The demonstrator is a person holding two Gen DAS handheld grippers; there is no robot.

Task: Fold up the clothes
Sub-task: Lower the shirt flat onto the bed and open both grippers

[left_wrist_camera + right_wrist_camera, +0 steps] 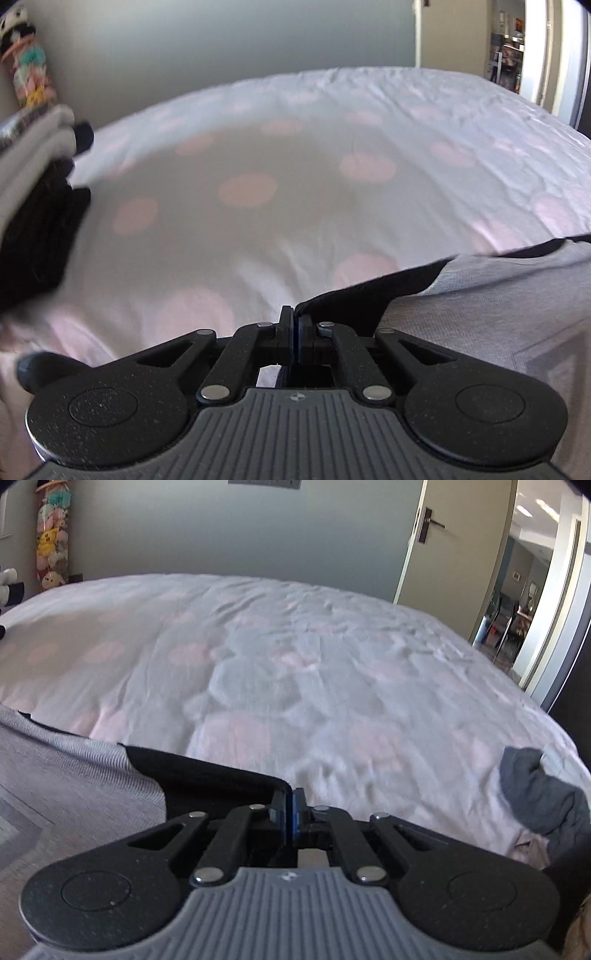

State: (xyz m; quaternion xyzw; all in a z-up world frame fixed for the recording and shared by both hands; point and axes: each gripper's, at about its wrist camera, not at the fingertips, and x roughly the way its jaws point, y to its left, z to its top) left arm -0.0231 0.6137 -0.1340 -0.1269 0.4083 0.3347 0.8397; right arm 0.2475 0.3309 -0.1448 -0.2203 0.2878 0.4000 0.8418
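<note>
Both views blurred; the grey garment point(480, 306) with its black trim runs off the near and side edges of each frame, so its full shape can't be made out, and the stack of folded clothes point(37, 192) at far left is cut off and smeared. Left gripper point(294, 325) pinches the black-trimmed corner at its tips, jaws nearly together on the cloth; right gripper point(289, 805) likewise clamps the opposite black-edged corner, the garment stretched between them along the near edge of the bed. Bedsheet point(332, 147) pale with pink dots, wrinkled; a dark grey crumpled item point(543, 794) lies near right, open door point(454, 554) far right, hanging plush toys point(51, 542) far left against the grey wall.
</note>
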